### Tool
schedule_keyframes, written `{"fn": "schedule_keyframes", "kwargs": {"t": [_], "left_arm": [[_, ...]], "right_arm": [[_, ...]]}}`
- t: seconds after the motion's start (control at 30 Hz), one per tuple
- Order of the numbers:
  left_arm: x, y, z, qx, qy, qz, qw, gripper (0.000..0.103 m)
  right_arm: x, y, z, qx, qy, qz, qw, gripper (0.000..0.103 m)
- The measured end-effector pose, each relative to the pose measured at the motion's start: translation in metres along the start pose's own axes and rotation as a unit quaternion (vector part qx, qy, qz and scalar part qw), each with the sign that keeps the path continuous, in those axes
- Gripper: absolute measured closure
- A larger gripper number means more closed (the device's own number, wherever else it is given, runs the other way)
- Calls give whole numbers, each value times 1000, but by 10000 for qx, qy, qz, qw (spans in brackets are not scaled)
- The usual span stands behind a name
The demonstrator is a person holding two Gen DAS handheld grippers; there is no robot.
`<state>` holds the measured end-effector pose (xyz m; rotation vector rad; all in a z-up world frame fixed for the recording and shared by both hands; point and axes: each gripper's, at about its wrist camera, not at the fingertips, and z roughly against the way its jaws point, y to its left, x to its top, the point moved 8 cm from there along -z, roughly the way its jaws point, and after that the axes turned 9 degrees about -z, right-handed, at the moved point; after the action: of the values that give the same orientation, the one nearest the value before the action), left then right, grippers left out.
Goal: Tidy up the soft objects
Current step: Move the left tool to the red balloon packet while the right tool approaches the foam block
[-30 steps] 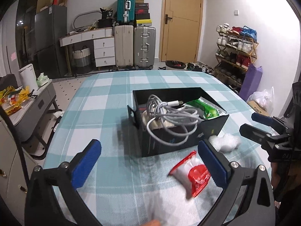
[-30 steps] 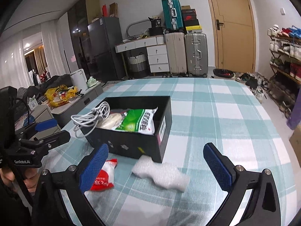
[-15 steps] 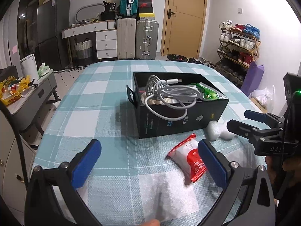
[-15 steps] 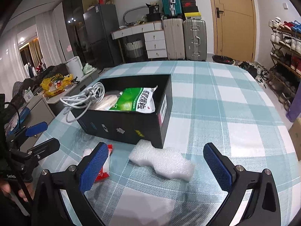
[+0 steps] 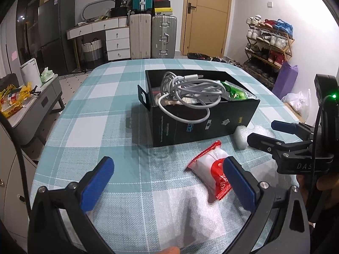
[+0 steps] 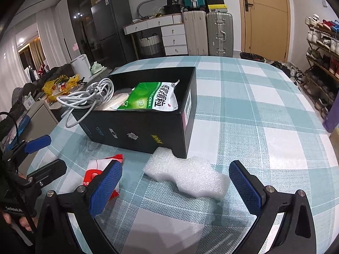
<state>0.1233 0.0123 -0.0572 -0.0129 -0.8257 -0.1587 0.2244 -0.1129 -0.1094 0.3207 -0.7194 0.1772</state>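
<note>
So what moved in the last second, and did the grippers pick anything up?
Both grippers came in closer to the table. The right gripper now has the white foam piece between its open fingers, and the left gripper is nearer the red and white packet. Nothing was picked up. The black box, its cable and green packet stayed put.

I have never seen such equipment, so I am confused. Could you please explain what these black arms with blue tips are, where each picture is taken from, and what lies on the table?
These are two hand-held grippers; a person holds one in each hand. Each picture comes from a camera on one gripper, looking forward between its blue-padded fingers.

The left gripper and right gripper are both open and hold nothing.

On the checked teal tablecloth stands an open black cardboard box with a coiled white cable and a green-and-white packet inside. In front lie a red-and-white snack packet and a white foam piece.
</note>
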Motion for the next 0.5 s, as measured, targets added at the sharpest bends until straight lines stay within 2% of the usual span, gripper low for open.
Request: {"fn": "schedule_keyframes", "kwargs": {"t": [0.33, 0.5], "left_arm": [[-3, 1, -5, 1, 110, 8, 9999, 0], [-4, 2, -6, 9, 130, -20, 9999, 0]], "right_arm": [[-2, 0, -6, -117, 110, 2, 9999, 1], [-2, -2, -14, -418, 202, 94, 9989, 1]]}}
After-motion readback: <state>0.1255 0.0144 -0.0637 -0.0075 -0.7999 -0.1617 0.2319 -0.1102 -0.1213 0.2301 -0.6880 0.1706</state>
